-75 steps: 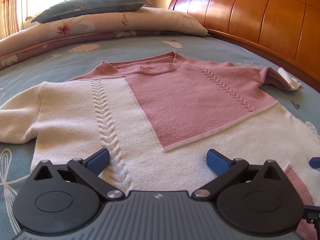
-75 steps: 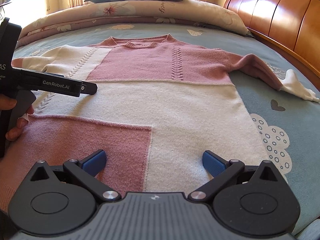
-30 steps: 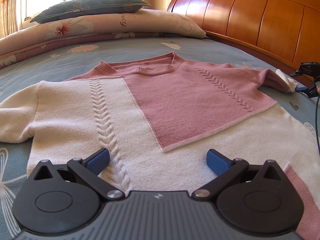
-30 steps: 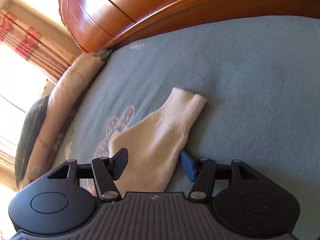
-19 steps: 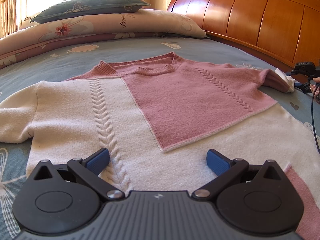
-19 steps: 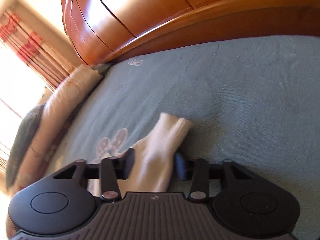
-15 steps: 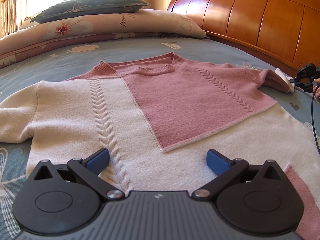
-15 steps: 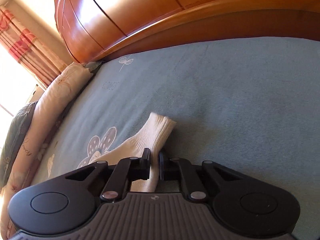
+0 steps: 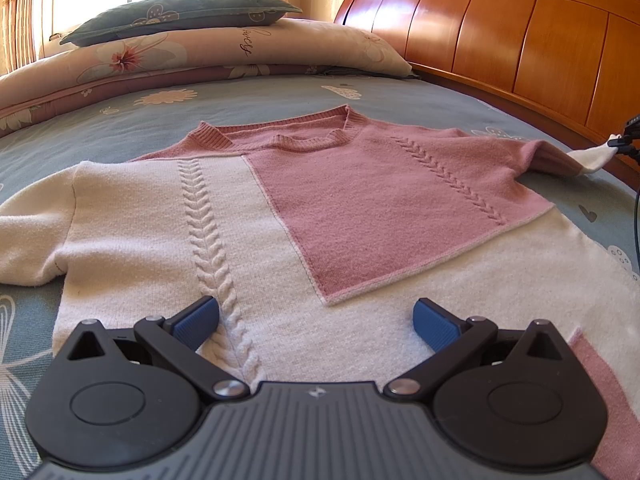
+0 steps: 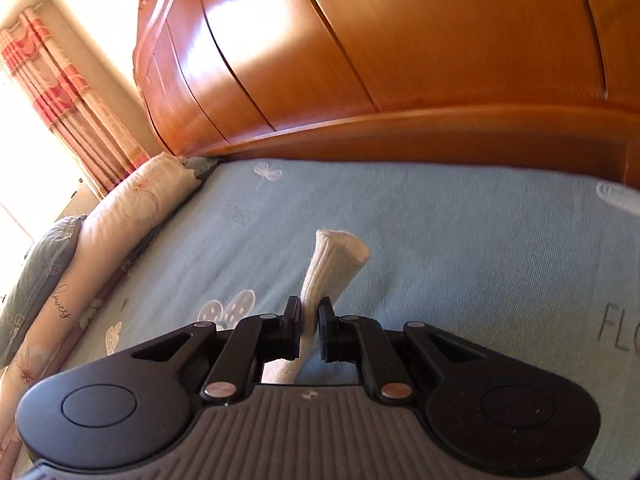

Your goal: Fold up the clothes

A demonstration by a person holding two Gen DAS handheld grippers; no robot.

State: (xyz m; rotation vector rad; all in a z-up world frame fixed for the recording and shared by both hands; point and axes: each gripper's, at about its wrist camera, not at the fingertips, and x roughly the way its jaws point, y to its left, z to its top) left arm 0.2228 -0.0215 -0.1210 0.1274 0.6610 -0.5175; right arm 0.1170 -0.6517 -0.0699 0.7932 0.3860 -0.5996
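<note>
Right claw [image 10: 308, 322]: clamped on white ribbed cuff [image 10: 334, 258] of pink-and-cream knit sweater [image 9: 320, 216]
Left claw [image 9: 316, 318]: apart, empty
Fold: carry sleeve flat across chest, avoid stretching

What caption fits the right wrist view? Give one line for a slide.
Right gripper pinches the sweater's white cuff above the blue bedsheet, wooden headboard behind.
</note>
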